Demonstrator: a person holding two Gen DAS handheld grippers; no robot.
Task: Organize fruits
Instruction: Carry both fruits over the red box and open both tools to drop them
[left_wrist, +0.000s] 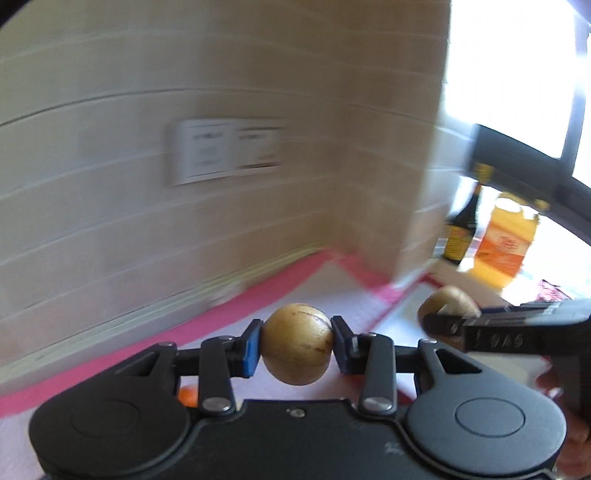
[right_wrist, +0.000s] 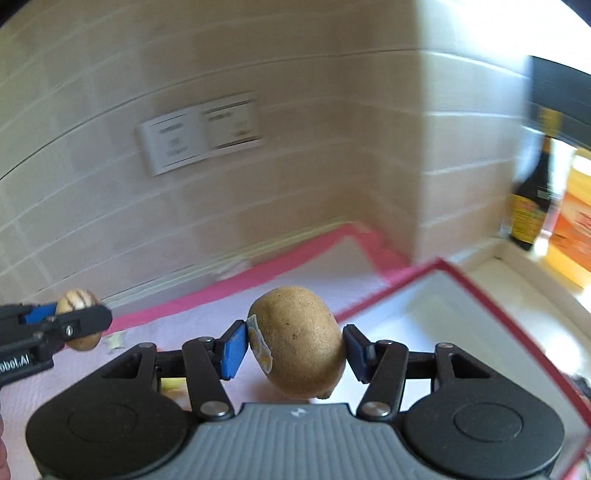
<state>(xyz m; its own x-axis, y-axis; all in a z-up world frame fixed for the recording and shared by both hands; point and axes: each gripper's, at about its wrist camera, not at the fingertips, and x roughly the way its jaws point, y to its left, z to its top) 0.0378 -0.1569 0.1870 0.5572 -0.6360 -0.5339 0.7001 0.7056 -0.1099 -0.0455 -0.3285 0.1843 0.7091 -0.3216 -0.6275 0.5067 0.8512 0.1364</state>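
Left gripper (left_wrist: 296, 343) clamps round kiwi (left_wrist: 297, 343) | right gripper (right_wrist: 295, 347) clamps stickered kiwi (right_wrist: 297, 341) | lower gently into red-rimmed box (right_wrist: 480, 295), release slowly.

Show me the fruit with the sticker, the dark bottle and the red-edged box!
Fruit with the sticker (right_wrist: 299, 343): right wrist view, middle of its brown skin.
Dark bottle (right_wrist: 530, 199): right wrist view, its body by the label.
Red-edged box (right_wrist: 491, 286): right wrist view, its red rim.
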